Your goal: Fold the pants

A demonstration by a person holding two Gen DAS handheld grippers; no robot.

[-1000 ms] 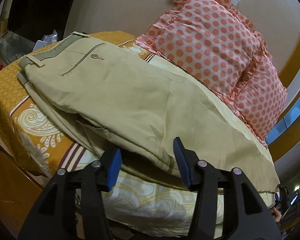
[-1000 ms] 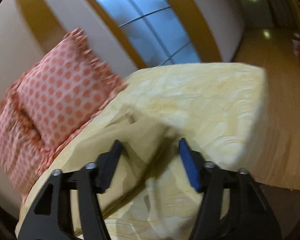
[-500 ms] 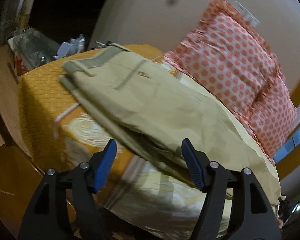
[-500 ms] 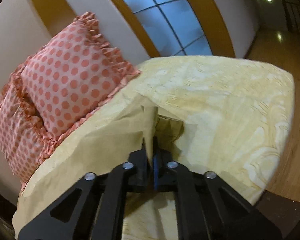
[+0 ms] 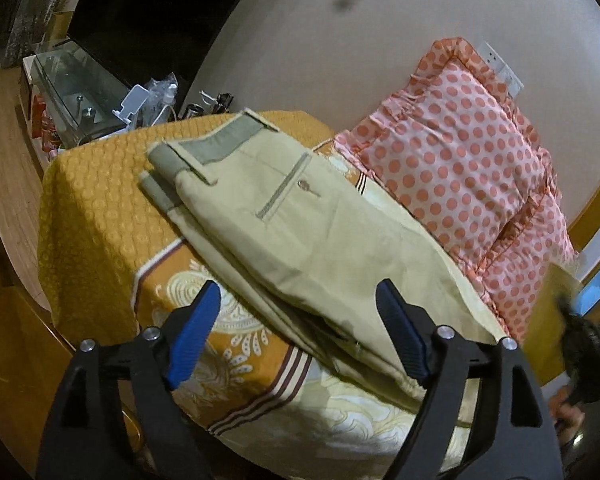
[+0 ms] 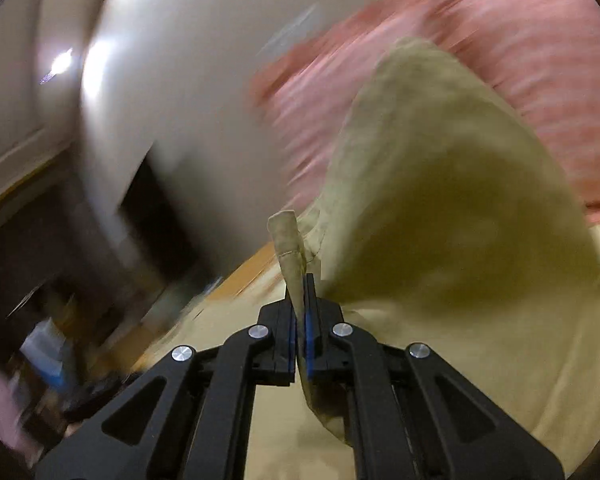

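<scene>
Beige pants (image 5: 300, 232) lie folded lengthwise on the bed, waistband at the far left and legs running to the right. My left gripper (image 5: 300, 336) is open and empty, hovering just above the near edge of the pants at mid-leg. My right gripper (image 6: 299, 320) is shut on the hem end of the pants (image 6: 288, 248) and holds it lifted, so the leg cloth (image 6: 440, 208) billows up behind it. The right wrist view is motion-blurred. The lifted right gripper shows blurred at the right edge of the left wrist view (image 5: 580, 340).
The bed has an orange and cream patterned cover (image 5: 100, 220). Two pink polka-dot pillows (image 5: 460, 160) lean on the wall behind the pants. A glass-topped side table (image 5: 72, 88) with small clutter stands at the far left. Wooden floor (image 5: 4, 160) lies left of the bed.
My right gripper, which closed on the pant hem half a second ago, has lifted it and swung it fast toward the pillows. My left gripper stayed open and drew back a little.
</scene>
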